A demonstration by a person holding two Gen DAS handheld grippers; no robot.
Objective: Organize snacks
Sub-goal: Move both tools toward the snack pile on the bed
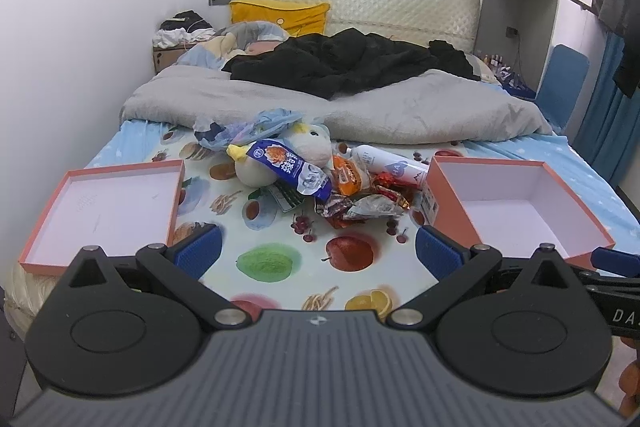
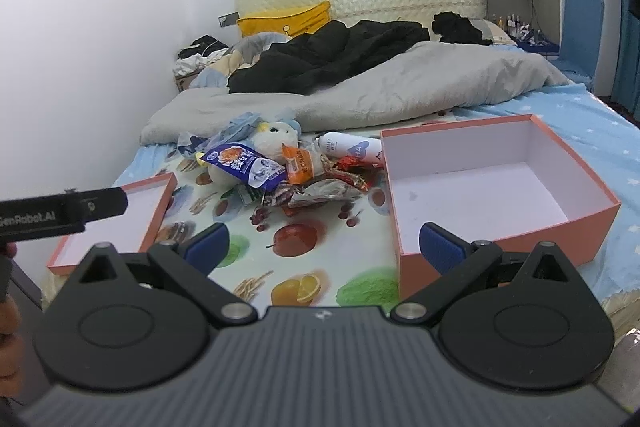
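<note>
Both the left gripper [image 1: 318, 247] and the right gripper [image 2: 324, 247] hang spread and empty at the bed's foot — likely staged for a first pick. The heap of crinkly foil snack packets [image 1: 352, 195] lies at twelve o'clock, between the shallow salmon-pink cardboard lid [image 1: 108, 203] at ten and the deep salmon-pink cardboard box [image 1: 520, 203] at two, presumably the bins. One gripper's arm reads "GenRobot.AI"; the blue-and-white pouch [image 1: 288, 167] bears print too small to read.
</note>
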